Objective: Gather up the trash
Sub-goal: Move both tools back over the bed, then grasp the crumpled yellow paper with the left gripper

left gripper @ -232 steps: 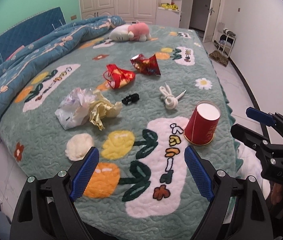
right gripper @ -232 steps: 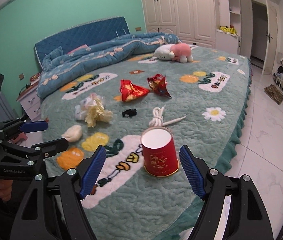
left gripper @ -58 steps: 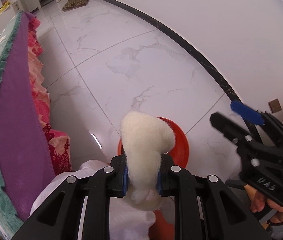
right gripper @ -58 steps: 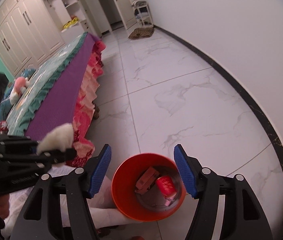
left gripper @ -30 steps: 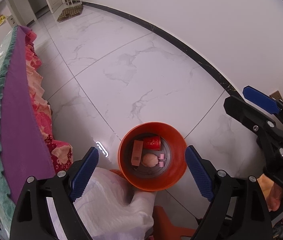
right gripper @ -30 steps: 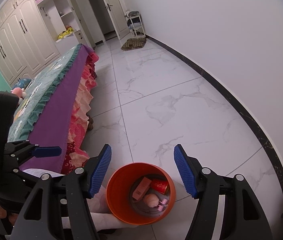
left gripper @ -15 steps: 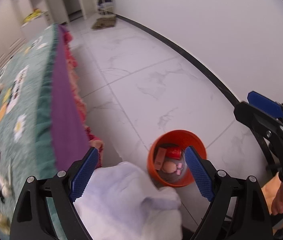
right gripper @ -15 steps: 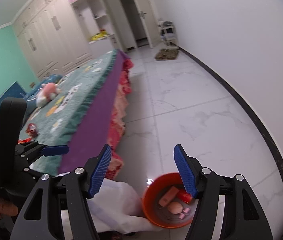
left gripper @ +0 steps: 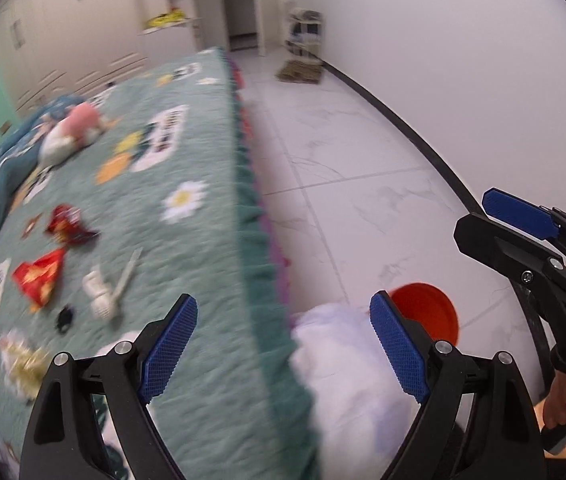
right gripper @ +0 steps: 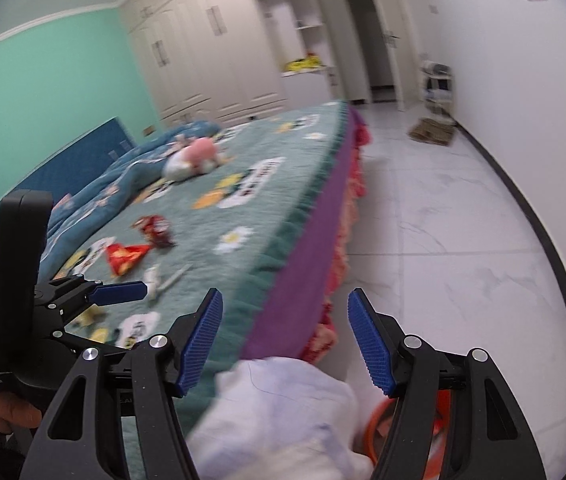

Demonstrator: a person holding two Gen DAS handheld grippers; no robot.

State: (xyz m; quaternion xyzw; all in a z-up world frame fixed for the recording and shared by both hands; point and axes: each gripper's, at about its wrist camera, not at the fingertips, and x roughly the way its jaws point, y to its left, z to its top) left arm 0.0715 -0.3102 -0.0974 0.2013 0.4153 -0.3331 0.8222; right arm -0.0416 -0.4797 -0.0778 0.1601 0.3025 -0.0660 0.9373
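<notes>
Both grippers are empty with their jaws apart, and the remaining trash lies on the bed (left gripper: 211, 240), up and to the left. In the left wrist view the left gripper (left gripper: 283, 344) has the white cord bundle (left gripper: 103, 296) at about ten o'clock, its loose end running toward one o'clock; the red wrapper (left gripper: 41, 280) and the darker foil wrapper (left gripper: 68, 226) lie beyond, at ten to eleven o'clock. The crumpled yellow paper (left gripper: 23, 360) sits at nine o'clock, just beside the left finger. The left gripper is the nearer; the right gripper (right gripper: 285, 344) hangs over the bed's edge. The orange bin (left gripper: 429, 312) stands on the floor at three o'clock. A second ago both views looked down into that bin; now they have swung up toward the bed.
</notes>
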